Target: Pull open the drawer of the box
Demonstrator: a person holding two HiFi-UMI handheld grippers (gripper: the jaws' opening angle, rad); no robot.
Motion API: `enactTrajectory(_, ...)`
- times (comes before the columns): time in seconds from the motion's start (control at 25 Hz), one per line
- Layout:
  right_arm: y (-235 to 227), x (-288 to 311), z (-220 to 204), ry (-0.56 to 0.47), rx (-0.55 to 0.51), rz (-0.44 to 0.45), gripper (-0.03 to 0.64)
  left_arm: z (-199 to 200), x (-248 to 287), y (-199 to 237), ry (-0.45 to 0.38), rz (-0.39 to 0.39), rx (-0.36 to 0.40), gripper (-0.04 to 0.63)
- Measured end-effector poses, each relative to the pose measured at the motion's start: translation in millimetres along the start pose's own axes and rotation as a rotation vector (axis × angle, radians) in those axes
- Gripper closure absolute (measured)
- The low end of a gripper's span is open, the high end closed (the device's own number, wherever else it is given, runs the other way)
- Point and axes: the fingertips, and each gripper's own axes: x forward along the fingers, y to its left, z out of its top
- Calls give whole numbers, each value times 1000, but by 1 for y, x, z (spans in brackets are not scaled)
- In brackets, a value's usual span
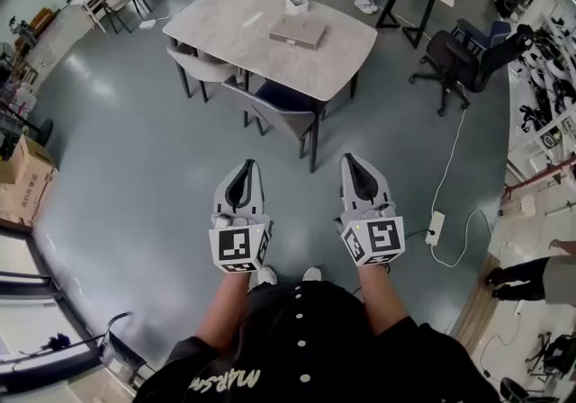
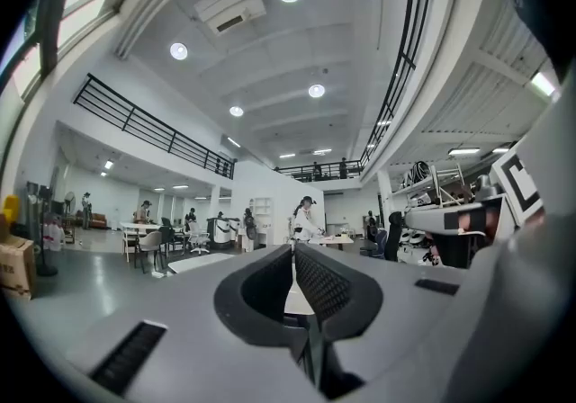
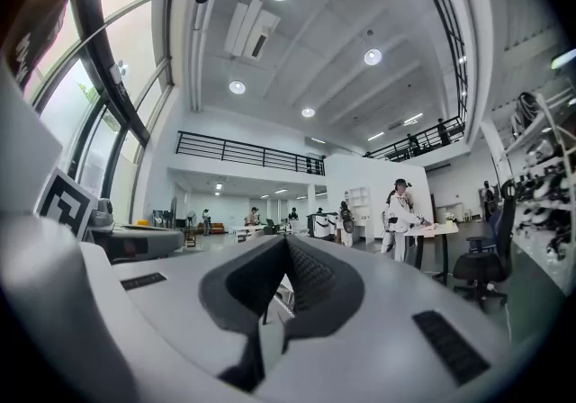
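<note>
Head view: box [image 1: 298, 31] near worktop [image 1: 216, 28] middle, well apart from both grippers. Left gripper [image 1: 241, 182] and right gripper [image 1: 358, 176]: jaws together, empty. Box probably light, rigid, may slide; grip drawer front.

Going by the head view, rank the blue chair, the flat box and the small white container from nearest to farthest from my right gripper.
From the right gripper:
1. Blue chair, tucked in at the near edge of the table.
2. Flat box, in the middle of the table.
3. White container, beyond the box, by the far edge.
</note>
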Motion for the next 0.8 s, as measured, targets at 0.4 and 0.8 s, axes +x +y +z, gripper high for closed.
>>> enactTrajectory(0.4, -43, -6, -7, 28, 4, 22, 620, -2, 17, -30, -1, 39, -2, 576)
enactTrajectory(0.8, -66, 36, -27, 42, 7, 20, 620, -17, 70, -21, 4, 32, -3, 577)
